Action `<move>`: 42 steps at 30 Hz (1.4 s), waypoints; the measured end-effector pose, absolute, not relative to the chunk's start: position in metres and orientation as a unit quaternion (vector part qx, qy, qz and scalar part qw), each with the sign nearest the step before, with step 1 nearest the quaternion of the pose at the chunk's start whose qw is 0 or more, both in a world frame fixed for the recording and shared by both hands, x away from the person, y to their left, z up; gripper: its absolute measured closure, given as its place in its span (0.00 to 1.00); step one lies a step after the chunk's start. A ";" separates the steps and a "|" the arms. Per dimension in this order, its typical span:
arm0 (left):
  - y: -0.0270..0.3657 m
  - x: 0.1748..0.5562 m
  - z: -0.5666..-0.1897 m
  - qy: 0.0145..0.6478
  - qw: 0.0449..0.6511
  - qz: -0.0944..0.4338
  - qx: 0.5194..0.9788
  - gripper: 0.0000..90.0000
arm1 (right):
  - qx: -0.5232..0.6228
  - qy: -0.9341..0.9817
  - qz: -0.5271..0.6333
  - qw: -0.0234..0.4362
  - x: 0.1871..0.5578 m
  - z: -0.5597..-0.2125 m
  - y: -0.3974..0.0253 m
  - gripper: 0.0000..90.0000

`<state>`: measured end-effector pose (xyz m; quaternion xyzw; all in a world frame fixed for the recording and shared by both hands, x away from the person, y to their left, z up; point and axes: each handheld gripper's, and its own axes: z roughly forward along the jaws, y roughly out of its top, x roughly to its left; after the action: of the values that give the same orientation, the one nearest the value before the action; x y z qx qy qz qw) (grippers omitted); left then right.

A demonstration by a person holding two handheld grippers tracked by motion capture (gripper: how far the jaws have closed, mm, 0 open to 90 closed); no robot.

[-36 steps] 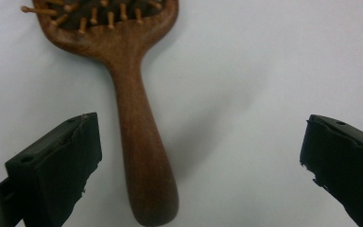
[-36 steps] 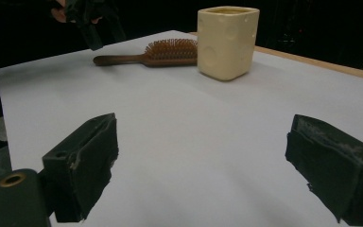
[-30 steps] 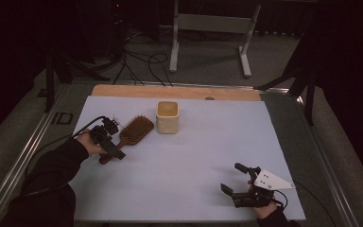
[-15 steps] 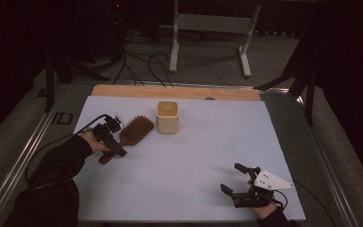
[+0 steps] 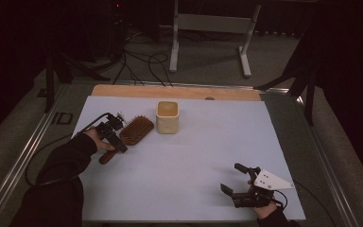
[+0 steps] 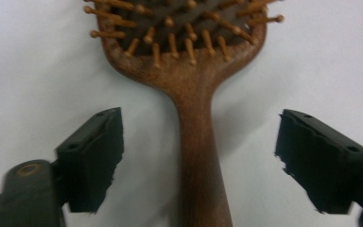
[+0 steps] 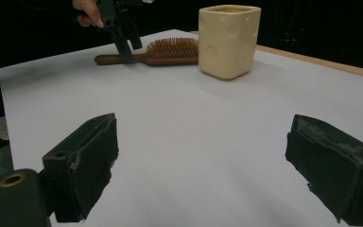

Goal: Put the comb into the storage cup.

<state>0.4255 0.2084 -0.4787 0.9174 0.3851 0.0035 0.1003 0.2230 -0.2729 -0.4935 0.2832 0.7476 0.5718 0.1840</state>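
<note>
While the left gripper (image 5: 116, 137) hangs low over the handle of the hairbrush (image 5: 131, 134), its jaws stand wide apart, one on each side of the wooden handle, and neither is touching it. Seen in the left gripper view, the hairbrush (image 6: 189, 85) runs straight up between the two black jaws, with bare white surface showing between the handle and each jaw, and the bristles point upward. The brush lies flat on the white sheet that covers the table (image 5: 264, 137), just to the left of the cream cup (image 5: 167, 117); its bristled head is the end nearer the cup and its handle points away from it, toward the person's left hand (image 5: 94, 140). The cup stands upright, near the brush head but apart from it. Well to the right of the cup and much nearer the person's edge of the table, the right gripper (image 5: 236, 182) rests low over the bare sheet with its jaws spread open and nothing between them. From the right gripper view, the cup (image 7: 229, 40) and the brush (image 7: 156, 51) sit far off across the sheet.
</note>
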 end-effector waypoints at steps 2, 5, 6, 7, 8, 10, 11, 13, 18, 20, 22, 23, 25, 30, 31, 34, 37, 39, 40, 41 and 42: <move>0.208 0.427 -0.479 0.388 0.096 0.008 0.916 0.24 | 0.284 0.747 0.572 0.184 0.223 -0.493 -0.273 0.11; 0.208 0.428 -0.480 0.391 0.090 0.010 0.916 0.32 | 0.284 0.748 0.572 0.183 0.223 -0.493 -0.272 0.11; 0.207 0.428 -0.480 0.392 0.090 0.009 0.916 0.34 | 0.284 0.748 0.572 0.183 0.223 -0.493 -0.273 0.11; 0.207 0.428 -0.481 0.393 0.090 0.010 0.915 0.37 | 0.284 0.747 0.572 0.184 0.223 -0.493 -0.273 0.11; 0.207 0.428 -0.481 0.395 0.091 0.009 0.914 0.40 | 0.284 0.746 0.573 0.183 0.223 -0.493 -0.273 0.11; 0.207 0.428 -0.481 0.396 0.091 0.008 0.914 0.43 | 0.284 0.747 0.573 0.182 0.223 -0.493 -0.273 0.11; 0.207 0.429 -0.482 0.395 0.090 0.008 0.914 0.46 | 0.285 0.747 0.573 0.182 0.223 -0.493 -0.272 0.11; 0.206 0.429 -0.483 0.393 0.089 0.008 0.915 0.48 | 0.284 0.747 0.572 0.183 0.223 -0.493 -0.272 0.11; 0.205 0.430 -0.485 0.396 0.087 0.011 0.914 0.54 | 0.284 0.747 0.573 0.183 0.223 -0.493 -0.273 0.11; 0.204 0.429 -0.486 0.397 0.083 0.012 0.914 0.56 | 0.284 0.747 0.573 0.183 0.223 -0.493 -0.273 0.11; 0.204 0.430 -0.486 0.396 0.085 0.010 0.914 0.60 | 0.284 0.747 0.573 0.183 0.223 -0.493 -0.273 0.11; 0.203 0.430 -0.486 0.396 0.083 0.011 0.914 0.62 | 0.284 0.746 0.573 0.183 0.223 -0.493 -0.273 0.11; 0.203 0.429 -0.487 0.397 0.082 0.011 0.914 0.65 | 0.285 0.747 0.573 0.183 0.222 -0.493 -0.273 0.11; 0.200 0.430 -0.488 0.393 0.077 0.009 0.916 0.70 | 0.284 0.747 0.573 0.183 0.223 -0.493 -0.273 0.11; 0.200 0.430 -0.488 0.392 0.076 0.010 0.917 0.70 | 0.284 0.747 0.573 0.183 0.223 -0.493 -0.273 0.11; 0.199 0.431 -0.488 0.396 0.073 0.012 0.915 0.73 | 0.284 0.747 0.573 0.182 0.223 -0.493 -0.273 0.11; 0.198 0.431 -0.488 0.398 0.071 0.012 0.915 0.74 | 0.284 0.747 0.573 0.182 0.223 -0.493 -0.273 0.11; 0.198 0.431 -0.488 0.398 0.070 0.012 0.915 0.74 | 0.284 0.747 0.573 0.182 0.222 -0.493 -0.273 0.11; 0.198 0.431 -0.488 0.397 0.070 0.013 0.915 0.74 | 0.284 0.747 0.573 0.182 0.223 -0.493 -0.273 0.11; 0.198 0.431 -0.488 0.397 0.071 0.014 0.915 0.74 | 0.284 0.747 0.573 0.182 0.223 -0.493 -0.273 0.11; 0.198 0.430 -0.488 0.397 0.072 0.014 0.915 0.74 | 0.285 0.747 0.573 0.181 0.223 -0.493 -0.273 0.11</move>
<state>0.4304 0.1983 -0.4882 0.9149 0.3970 0.0143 0.0717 0.2227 -0.2729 -0.4933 0.2848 0.7471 0.5727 0.1813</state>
